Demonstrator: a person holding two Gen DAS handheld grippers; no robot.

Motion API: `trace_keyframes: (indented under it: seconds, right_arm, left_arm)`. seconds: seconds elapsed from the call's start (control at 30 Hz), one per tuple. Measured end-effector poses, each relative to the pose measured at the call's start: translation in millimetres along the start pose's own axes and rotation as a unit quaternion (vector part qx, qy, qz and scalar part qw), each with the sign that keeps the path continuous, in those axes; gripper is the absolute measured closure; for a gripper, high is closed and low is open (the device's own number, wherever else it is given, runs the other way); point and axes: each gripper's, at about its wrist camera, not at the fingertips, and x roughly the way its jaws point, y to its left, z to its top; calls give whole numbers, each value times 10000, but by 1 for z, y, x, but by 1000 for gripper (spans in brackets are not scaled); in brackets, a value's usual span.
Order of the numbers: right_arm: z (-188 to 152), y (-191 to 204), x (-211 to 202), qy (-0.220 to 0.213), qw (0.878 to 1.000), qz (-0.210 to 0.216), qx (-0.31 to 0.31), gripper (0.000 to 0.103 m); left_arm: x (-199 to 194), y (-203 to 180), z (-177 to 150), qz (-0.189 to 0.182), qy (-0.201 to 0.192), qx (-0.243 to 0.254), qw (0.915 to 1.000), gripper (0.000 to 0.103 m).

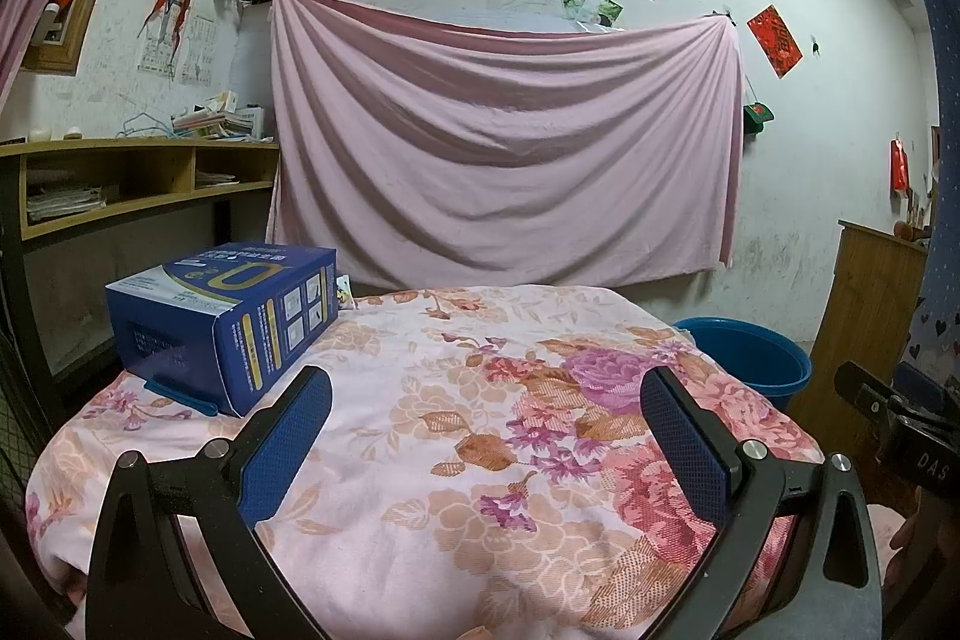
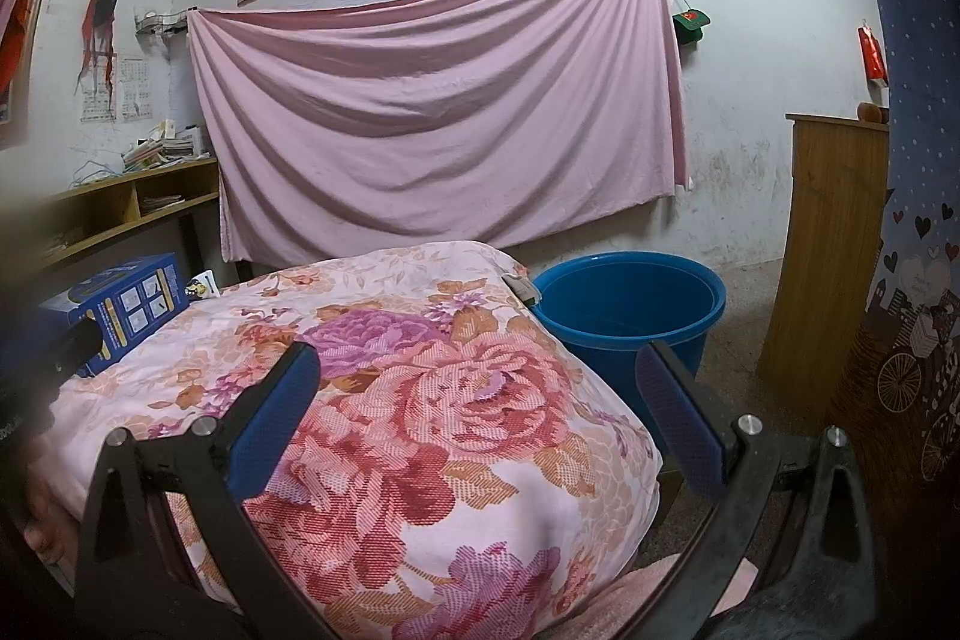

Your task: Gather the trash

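A blue cardboard box (image 1: 225,322) lies on the far left of a table covered by a floral cloth (image 1: 480,430); the right wrist view shows the same box (image 2: 123,313) at its left edge. Behind it peeks a small white wrapper (image 1: 344,293), also a small white wrapper (image 2: 201,285) in the right wrist view. A blue plastic bucket (image 2: 630,307) stands on the floor past the table's right corner, seen as a bucket (image 1: 750,355) from the left wrist. My left gripper (image 1: 486,388) hangs open over the cloth, right of the box. My right gripper (image 2: 477,367) is open above the table's right side, nothing between its fingers.
A pink sheet (image 1: 504,142) hangs on the back wall. A wooden shelf (image 1: 138,178) with papers stands at the left. A wooden cabinet (image 2: 822,250) stands at the right beside a patterned blue curtain (image 2: 912,280). Part of the other gripper (image 1: 900,418) shows at the right.
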Motion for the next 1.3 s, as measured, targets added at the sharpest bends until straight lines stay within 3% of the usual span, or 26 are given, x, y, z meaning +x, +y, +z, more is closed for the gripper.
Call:
trace_keyframes:
  seconds: [0.77, 1.3]
  right_arm:
    - [0, -1, 0, 7, 10000, 3, 8, 0]
    - [0, -1, 1, 21, 10000, 5, 11, 0]
  left_arm:
    - [0, 4, 0, -12, 2, 20, 10000, 2]
    - [5, 12, -1, 260, 66, 32, 9996, 2]
